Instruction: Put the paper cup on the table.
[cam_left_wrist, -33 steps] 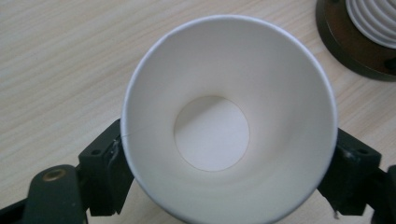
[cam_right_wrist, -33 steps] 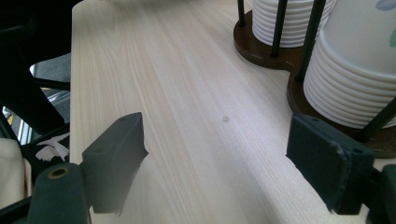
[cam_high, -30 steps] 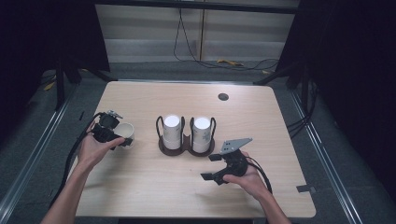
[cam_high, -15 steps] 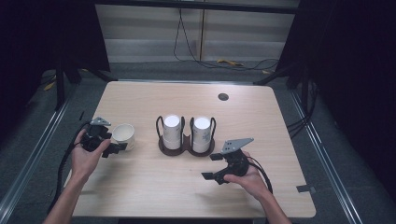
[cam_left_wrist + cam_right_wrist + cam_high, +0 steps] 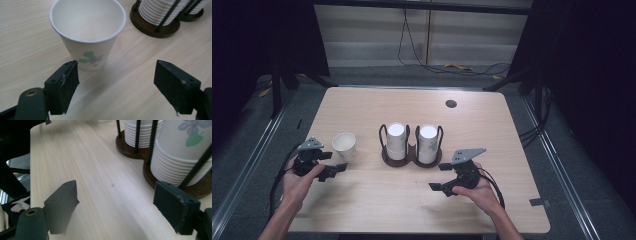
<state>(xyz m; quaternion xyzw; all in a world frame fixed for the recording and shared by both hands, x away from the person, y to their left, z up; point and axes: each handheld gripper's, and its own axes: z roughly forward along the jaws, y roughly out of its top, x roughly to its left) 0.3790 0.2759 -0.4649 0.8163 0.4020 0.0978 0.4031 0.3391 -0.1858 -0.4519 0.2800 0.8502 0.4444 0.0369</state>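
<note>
High view: both tongs released; paper cup (image 5: 344, 145) empty, holder (image 5: 412, 155) carrying cup stacks.

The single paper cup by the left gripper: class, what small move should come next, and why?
Probably draw the left gripper away. Its jaws stand wide open, short of the paper cup, which stands upright and free on the table, so it looks set down. The right gripper rests open.

Table (image 5: 377, 200) lit evenly from above, surroundings v. dark. Soft shadow cast by paper cup (image 5: 87, 32) toward camera in left gripper view. Right gripper view: left jaw edge blurred, far bkgd out of focus. No glare noted.
</note>
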